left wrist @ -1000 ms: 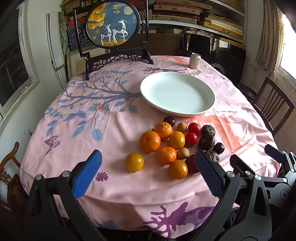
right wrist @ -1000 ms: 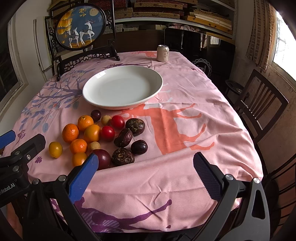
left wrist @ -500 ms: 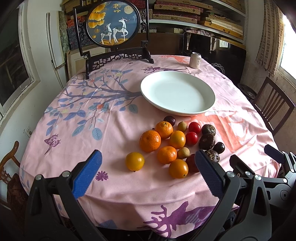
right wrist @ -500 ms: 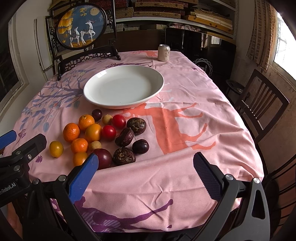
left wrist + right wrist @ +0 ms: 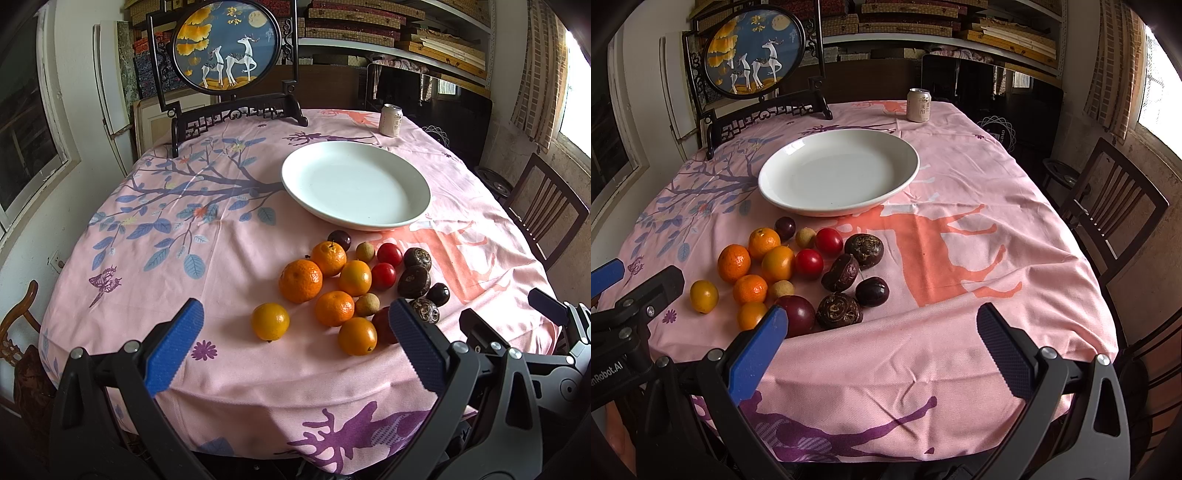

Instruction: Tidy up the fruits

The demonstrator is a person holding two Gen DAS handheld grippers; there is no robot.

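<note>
The left gripper (image 5: pixel 295 347) hovers at the bench's near edge, jaws wide apart and holding nothing. The fruits (image 5: pixel 347 280) lie clustered on the cloth, near the white plate (image 5: pixel 417 218). The right gripper (image 5: pixel 882 354) likewise gapes unladen.

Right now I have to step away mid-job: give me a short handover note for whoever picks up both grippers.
Left gripper: open, empty, hovering over the near table edge in front of the oranges.
Right gripper: open, empty, over the near edge just right of the fruit.
Fruit: all on the pink tablecloth, in a cluster nearer than the white plate: oranges on the left, two red tomatoes in the middle, dark wrinkled passion fruits on the right.
Done: nothing; the plate holds no fruit.
Left: all the sorting. The drink can at the far end seems irrelevant.
</note>
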